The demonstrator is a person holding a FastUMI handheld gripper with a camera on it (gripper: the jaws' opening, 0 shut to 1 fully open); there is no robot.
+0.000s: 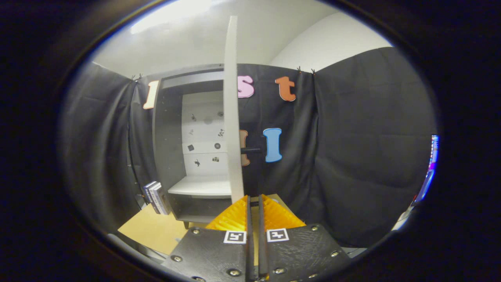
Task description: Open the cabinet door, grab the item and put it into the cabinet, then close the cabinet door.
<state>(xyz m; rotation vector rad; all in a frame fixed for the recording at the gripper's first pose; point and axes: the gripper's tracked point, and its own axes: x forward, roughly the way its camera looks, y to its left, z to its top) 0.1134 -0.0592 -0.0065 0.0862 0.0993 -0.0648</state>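
Gripper [254, 201] fingers nearly closed, holding nothing; cabinet door [231, 109] edge-on at 12 w/ handle [250, 150] at 1; fwd push could clip door edge, swing it

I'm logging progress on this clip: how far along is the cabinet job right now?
Done: the white cabinet door stands swung open, edge-on ahead of the fingers, showing the grey cabinet and its pale shelf.

In hand: the gripper looks nearly closed and holds nothing, just below the door's edge.

Left: grabbing the item, likely the small stack of books leaning beside the cabinet, shelving it, closing the door.
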